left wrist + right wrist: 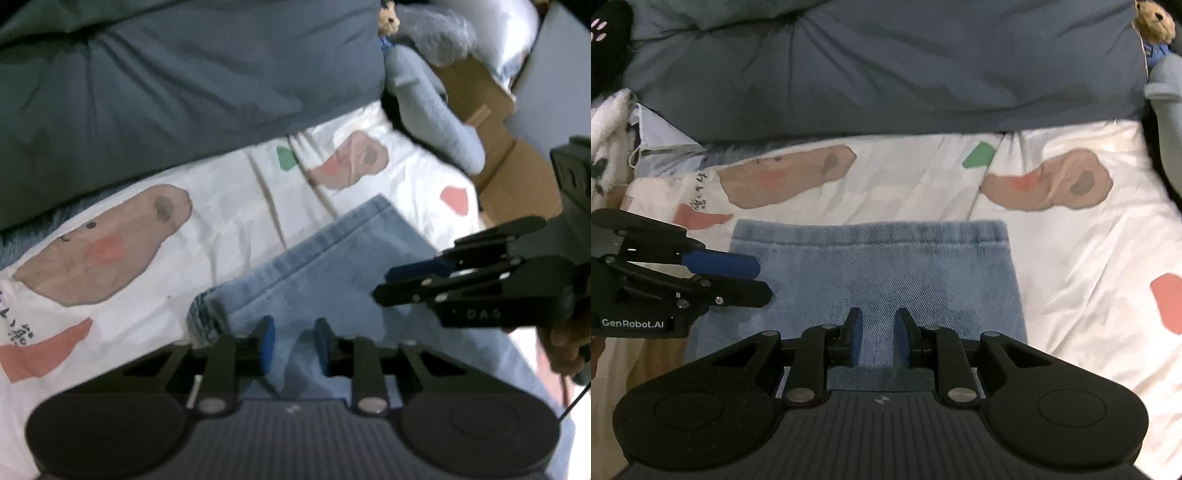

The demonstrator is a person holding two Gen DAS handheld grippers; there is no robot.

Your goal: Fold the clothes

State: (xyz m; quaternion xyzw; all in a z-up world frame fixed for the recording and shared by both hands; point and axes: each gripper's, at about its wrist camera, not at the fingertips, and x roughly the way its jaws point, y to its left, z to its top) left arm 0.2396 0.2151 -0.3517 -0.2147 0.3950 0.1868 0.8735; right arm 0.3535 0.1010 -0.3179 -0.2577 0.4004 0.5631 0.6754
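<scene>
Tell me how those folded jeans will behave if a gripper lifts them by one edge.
The jeans are soft denim, so they would probably droop and unfold. The layers look thick, so fairly heavy for their size. On the smooth printed sheet they would likely slide when pushed.

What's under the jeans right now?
The jeans lie on a white printed sheet, which shows around their far end. Whatever lies directly beneath the denim is covered.

jeans (879, 266) faded denim, visible twill weave; bedsheet (1071, 240) smooth printed cotton, slightly creased; gripper (878, 338) matte black plastic
</scene>
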